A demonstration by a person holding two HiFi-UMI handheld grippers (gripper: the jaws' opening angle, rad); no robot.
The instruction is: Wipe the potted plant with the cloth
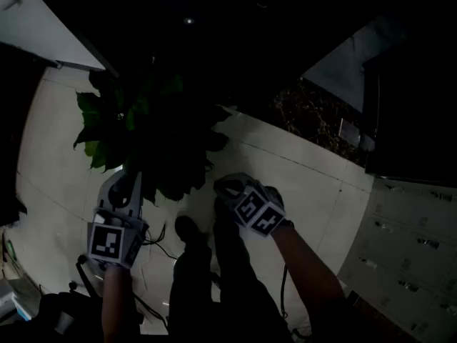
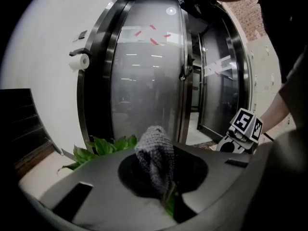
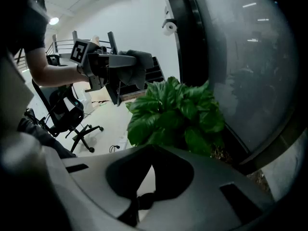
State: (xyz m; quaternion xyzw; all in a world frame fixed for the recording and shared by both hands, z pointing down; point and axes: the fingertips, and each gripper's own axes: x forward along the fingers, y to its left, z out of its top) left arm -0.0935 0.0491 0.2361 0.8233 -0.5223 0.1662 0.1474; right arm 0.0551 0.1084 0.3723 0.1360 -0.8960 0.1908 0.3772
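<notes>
The potted plant point(image 1: 146, 131) stands on the pale floor, with broad green leaves point(image 3: 175, 112). My left gripper point(image 1: 128, 186) reaches into its lower left leaves and is shut on a grey knitted cloth point(image 2: 155, 154); a strip of green leaf point(image 2: 169, 203) shows at the jaws beneath the cloth. From the right gripper view the cloth point(image 3: 137, 67) hangs from the left gripper point(image 3: 126, 65) above the plant. My right gripper point(image 1: 228, 186) is at the plant's right side, just short of the leaves, jaws together with nothing between them. The head view is very dim.
A curved glass door with dark metal frames point(image 2: 144, 76) rises close behind the plant. A black office chair point(image 3: 67, 115) and loose cables point(image 1: 161, 245) are on the floor at the left. Grey drawer fronts point(image 1: 414, 241) line the right. The person's shoe point(image 1: 188, 227) is beside the plant.
</notes>
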